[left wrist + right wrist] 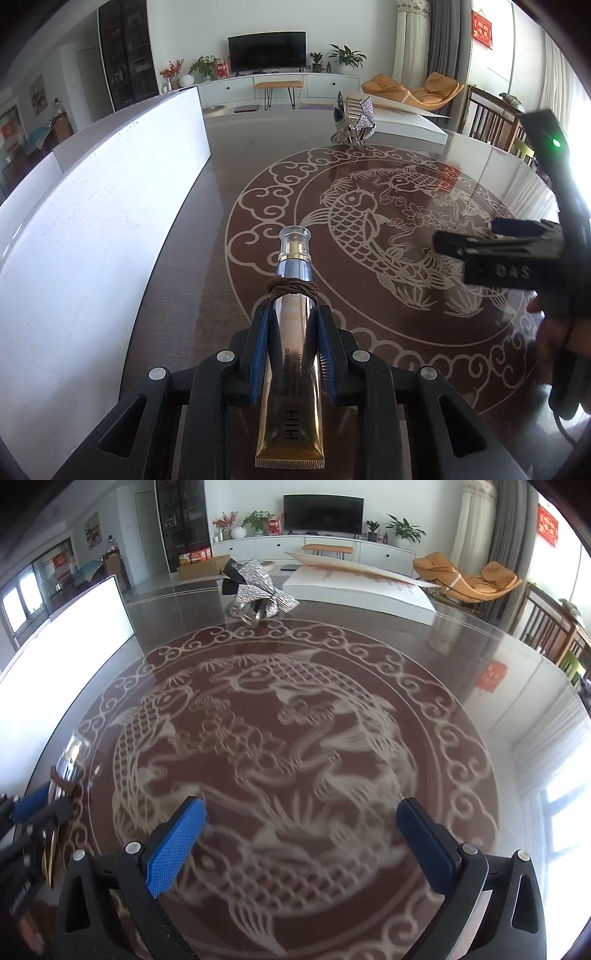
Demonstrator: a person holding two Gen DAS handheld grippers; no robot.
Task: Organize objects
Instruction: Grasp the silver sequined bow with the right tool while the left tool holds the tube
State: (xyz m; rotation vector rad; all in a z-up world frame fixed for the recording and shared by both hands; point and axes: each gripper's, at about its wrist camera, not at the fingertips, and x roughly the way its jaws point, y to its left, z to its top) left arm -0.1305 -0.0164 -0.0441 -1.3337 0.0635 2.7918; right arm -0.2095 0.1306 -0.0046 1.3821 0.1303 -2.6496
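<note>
My left claw (290, 354) grips a gold tube (291, 347), carrying it above the table (207, 258); my right claw (301, 834) gapes empty, likely next fetching the sparkly clip (258, 587).

- The gold cream tube (291, 373) has its middle hidden between the blue pads of the left gripper (291, 325).
- Small print on the tube is too small to read.
- The right gripper (517, 254), blurred, is cut off by the left wrist view's right edge.
- The fish pattern on the table (480, 657) is smeared in the right wrist view.
- There the tube (68, 764) is a blur at the left edge.
</note>
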